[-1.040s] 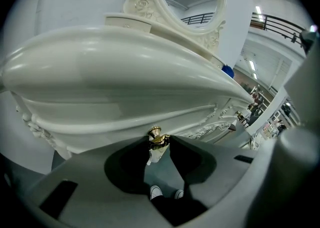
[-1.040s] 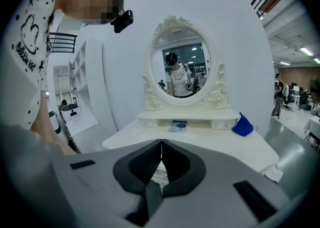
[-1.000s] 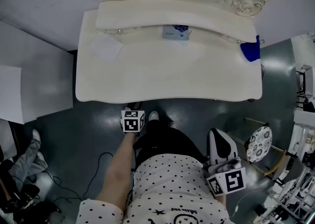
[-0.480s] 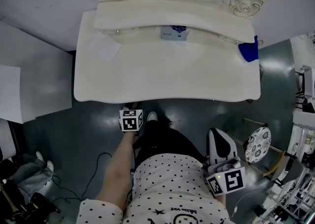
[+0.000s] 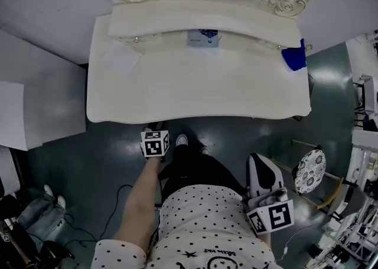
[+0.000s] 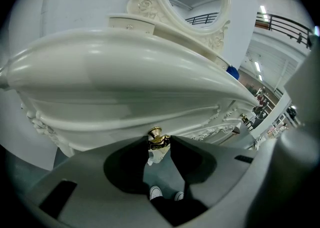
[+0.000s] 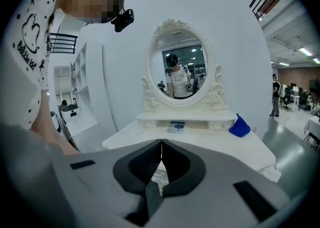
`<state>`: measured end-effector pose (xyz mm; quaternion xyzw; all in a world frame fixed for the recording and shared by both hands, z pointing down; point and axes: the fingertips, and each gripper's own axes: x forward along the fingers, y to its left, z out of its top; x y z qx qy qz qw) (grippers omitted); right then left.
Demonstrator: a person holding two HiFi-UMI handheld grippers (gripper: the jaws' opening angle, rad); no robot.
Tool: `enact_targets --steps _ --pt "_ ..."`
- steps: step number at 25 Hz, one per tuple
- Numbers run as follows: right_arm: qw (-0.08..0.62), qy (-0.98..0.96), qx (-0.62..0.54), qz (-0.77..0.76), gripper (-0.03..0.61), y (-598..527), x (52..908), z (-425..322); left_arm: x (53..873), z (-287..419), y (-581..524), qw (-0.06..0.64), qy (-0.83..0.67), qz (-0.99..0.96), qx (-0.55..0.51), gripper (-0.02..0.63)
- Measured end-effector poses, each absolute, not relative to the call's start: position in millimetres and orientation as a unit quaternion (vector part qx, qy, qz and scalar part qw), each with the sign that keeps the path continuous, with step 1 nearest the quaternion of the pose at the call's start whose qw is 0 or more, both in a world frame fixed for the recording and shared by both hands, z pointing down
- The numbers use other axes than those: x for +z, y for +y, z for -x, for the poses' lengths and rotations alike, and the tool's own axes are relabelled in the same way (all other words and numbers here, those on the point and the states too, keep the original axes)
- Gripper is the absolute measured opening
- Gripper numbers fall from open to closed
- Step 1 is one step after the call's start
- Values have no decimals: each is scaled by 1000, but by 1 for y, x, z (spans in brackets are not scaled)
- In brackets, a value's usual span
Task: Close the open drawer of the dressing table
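My left hand-held gripper (image 6: pixel 159 144) pinches the brass knob (image 6: pixel 156 136) on the drawer (image 6: pixel 125 118), which sits beneath the table's front edge (image 5: pixel 195 117). My right hand-held gripper (image 7: pixel 161 153) is pressed together on nothing, well back from the table. Print on the small box (image 5: pixel 201 38) is too small to read.

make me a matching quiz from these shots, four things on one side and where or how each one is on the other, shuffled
Things:
1. gold knob
2. blue object
3. right gripper
4. oval mirror

Places or states:
a. jaws together, holding nothing
b. gripped between the jaws of the left gripper
c. at the right end of the tabletop
d. at the back, above the small shelf

Pairs: 1-b, 2-c, 3-a, 4-d
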<state>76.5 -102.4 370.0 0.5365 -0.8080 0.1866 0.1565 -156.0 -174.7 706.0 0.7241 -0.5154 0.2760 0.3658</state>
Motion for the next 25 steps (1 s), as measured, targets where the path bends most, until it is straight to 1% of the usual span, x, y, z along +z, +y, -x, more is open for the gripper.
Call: enact_targets --steps 12,19,20,23,25 --pt "150 -811 185 -534 9 -89 368 -81 703 158 -170 374 -534 -707 276 143" --pt "140 -816 183 -530 9 -78 366 -85 701 161 -147 382 -542 -697 273 141" --pt "139 -818 182 -528 9 -76 366 -86 700 161 -143 383 -543 -696 272 136" --pt "135 -821 179 -525 9 -71 365 -90 696 161 -135 379 -547 -695 272 36" --pt "132 -824 177 -522 9 -67 364 -92 692 161 -132 373 -551 -696 269 12"
